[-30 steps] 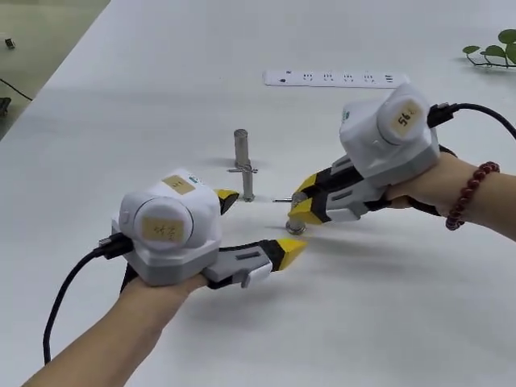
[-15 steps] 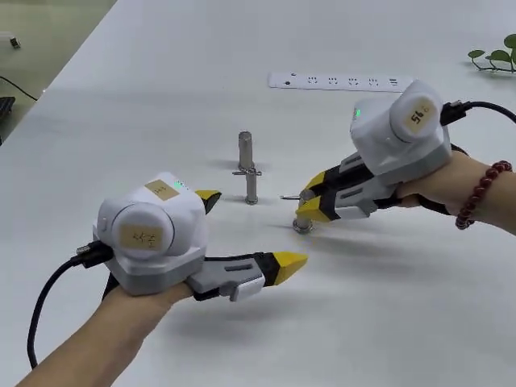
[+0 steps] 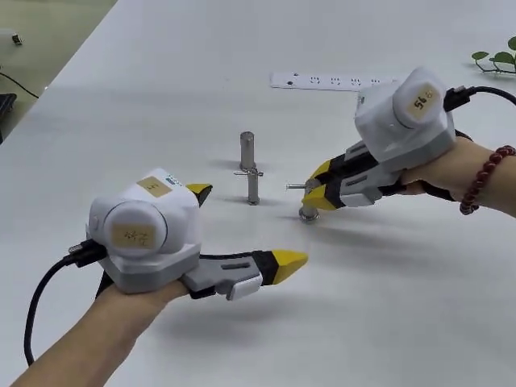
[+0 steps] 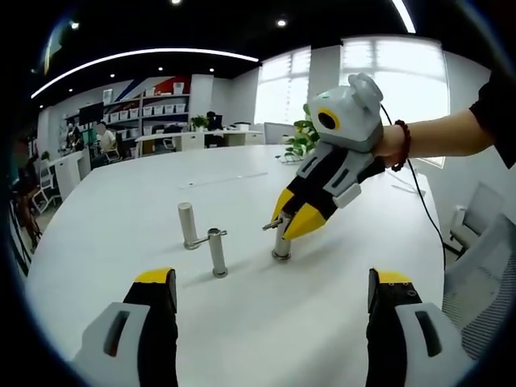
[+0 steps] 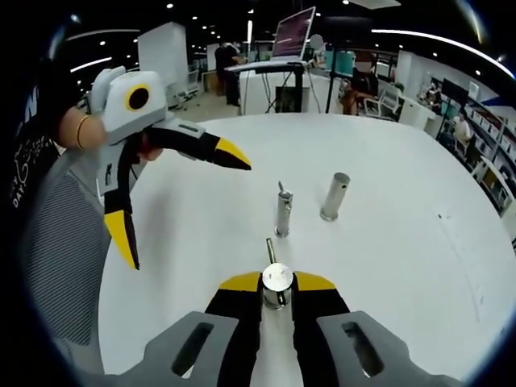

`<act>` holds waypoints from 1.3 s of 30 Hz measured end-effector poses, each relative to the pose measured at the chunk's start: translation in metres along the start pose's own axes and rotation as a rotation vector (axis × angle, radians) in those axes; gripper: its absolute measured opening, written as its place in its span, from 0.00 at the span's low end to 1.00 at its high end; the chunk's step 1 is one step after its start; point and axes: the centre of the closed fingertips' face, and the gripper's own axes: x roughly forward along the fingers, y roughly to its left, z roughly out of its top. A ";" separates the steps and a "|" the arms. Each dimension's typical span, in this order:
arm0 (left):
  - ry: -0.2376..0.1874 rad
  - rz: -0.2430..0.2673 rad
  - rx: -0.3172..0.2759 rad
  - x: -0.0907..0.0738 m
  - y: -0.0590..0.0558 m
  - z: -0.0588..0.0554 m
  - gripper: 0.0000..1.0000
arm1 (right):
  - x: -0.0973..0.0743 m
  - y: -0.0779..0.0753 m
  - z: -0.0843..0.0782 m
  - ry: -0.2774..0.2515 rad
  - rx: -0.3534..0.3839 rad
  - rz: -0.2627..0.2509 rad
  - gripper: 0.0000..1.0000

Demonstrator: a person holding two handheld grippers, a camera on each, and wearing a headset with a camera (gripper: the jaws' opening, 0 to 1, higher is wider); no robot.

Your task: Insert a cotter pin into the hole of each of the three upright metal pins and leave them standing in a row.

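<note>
Three upright metal pins stand on the white table (image 3: 161, 97). The far pin (image 3: 247, 150) is bare. A cotter pin (image 3: 247, 172) crosses the middle pin (image 3: 253, 187). My right gripper (image 3: 316, 192) is shut around the top of the near pin (image 3: 308, 212), and a second cotter pin (image 3: 293, 186) pokes out of that pin to the left. The right gripper view shows the near pin's head (image 5: 276, 277) between the jaws, with the cotter pin's tip (image 5: 270, 248) beyond it. My left gripper (image 3: 247, 224) stands open, left of the pins, holding nothing.
A white power strip (image 3: 334, 81) lies at the back of the table, and a small plant (image 3: 496, 58) sits at the far right. The table's left edge (image 3: 76, 44) drops to the floor. Behind the table are office desks (image 4: 161, 141).
My left gripper has drawn back to the left, away from the middle pin, still open. The right gripper, still shut, has shifted the near pin a little farther from me.
</note>
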 end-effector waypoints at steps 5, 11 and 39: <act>-0.002 -0.002 0.009 0.000 0.000 0.002 0.99 | 0.002 -0.005 0.000 0.009 0.000 -0.003 0.08; 0.002 -0.005 0.038 -0.001 -0.001 0.003 0.99 | 0.004 -0.010 0.000 0.020 -0.005 -0.003 0.08; -0.002 -0.007 0.044 0.001 -0.001 0.005 0.99 | 0.009 -0.019 -0.003 0.011 0.004 0.023 0.08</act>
